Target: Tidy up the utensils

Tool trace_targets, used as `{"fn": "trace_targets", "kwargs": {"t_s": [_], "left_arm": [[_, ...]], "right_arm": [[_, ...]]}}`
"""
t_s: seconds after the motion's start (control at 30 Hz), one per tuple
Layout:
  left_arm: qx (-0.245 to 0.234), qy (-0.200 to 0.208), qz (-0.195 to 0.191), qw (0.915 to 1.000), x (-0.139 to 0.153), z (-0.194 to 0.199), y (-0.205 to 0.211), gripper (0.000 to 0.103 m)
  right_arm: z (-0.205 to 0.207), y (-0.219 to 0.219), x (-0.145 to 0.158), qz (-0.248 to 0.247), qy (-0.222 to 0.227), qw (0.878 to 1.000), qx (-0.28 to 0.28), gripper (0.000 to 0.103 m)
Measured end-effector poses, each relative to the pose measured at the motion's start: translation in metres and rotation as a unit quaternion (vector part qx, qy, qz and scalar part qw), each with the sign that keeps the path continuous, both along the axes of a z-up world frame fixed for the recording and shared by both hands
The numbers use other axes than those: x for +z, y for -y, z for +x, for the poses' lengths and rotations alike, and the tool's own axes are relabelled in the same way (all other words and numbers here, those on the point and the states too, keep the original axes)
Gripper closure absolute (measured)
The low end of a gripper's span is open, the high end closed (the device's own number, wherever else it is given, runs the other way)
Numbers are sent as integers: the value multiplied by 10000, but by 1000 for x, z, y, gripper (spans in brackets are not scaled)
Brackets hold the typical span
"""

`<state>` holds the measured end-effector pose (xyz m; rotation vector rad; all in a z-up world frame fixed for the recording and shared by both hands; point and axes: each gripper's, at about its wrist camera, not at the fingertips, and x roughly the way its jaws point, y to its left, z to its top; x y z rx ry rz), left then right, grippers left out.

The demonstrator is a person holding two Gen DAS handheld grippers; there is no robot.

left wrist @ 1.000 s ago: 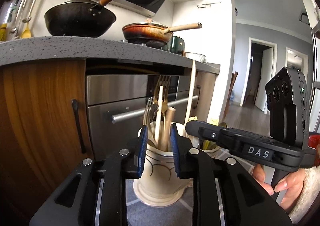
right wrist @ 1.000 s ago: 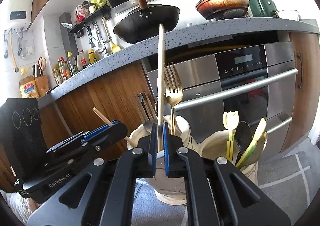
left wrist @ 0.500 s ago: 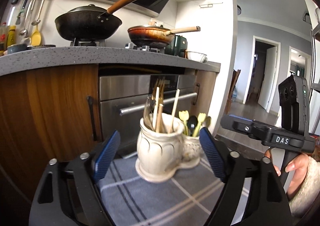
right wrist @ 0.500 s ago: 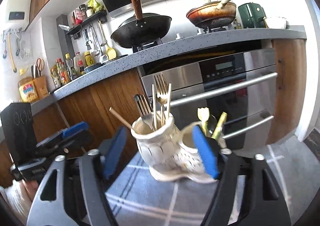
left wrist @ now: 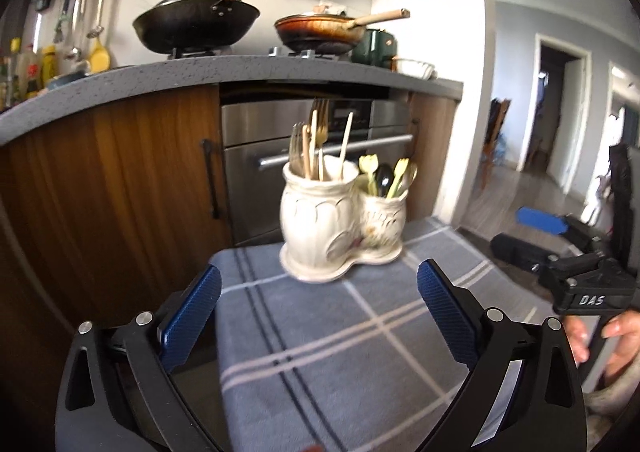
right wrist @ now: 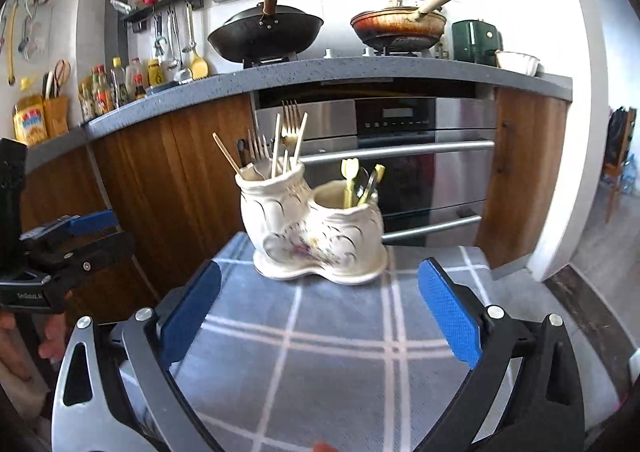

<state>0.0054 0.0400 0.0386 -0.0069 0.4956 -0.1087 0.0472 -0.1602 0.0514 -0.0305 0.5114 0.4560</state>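
Utensils are standing upright in a cream ceramic double holder [left wrist: 340, 220] sitting on a grey plaid cloth [left wrist: 340, 352], ahead of both grippers and touching neither. Forks [right wrist: 291, 128] and chopsticks [right wrist: 226, 154] are filling the taller cup; yellow-handled spoons [right wrist: 350, 178] are crowding the shorter one. The left gripper [left wrist: 318, 310] is gaping wide with nothing between its blue pads, its jaws having just been opening. The right gripper [right wrist: 318, 310] is likewise spread wide and empty, its jaws also just opened. In the left wrist view, the right-hand tool is showing the white lettering "DAS" [left wrist: 592, 299] to the right, with fingers [left wrist: 612, 336] curling under it. In the right wrist view, small writing on the left-hand tool [right wrist: 30, 296] is too blurred to read. Beyond the holder, a black wok [right wrist: 266, 32] and a frying pan [right wrist: 400, 26] are resting on the stove above a steel oven [right wrist: 400, 156].
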Motion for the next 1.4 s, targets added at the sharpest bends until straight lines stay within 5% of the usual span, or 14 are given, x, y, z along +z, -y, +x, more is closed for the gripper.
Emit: {"fn": "trace_targets", "kwargs": {"t_s": [0.4, 1.4], "left_arm": [[391, -209, 166, 9989, -7, -18, 7, 5], [387, -255, 193, 9987, -5, -28, 7, 5]], "right_arm": [[-18, -2, -9, -49, -90, 9998, -153, 6], [-34, -5, 2, -34, 14, 10000, -91, 6]]}}
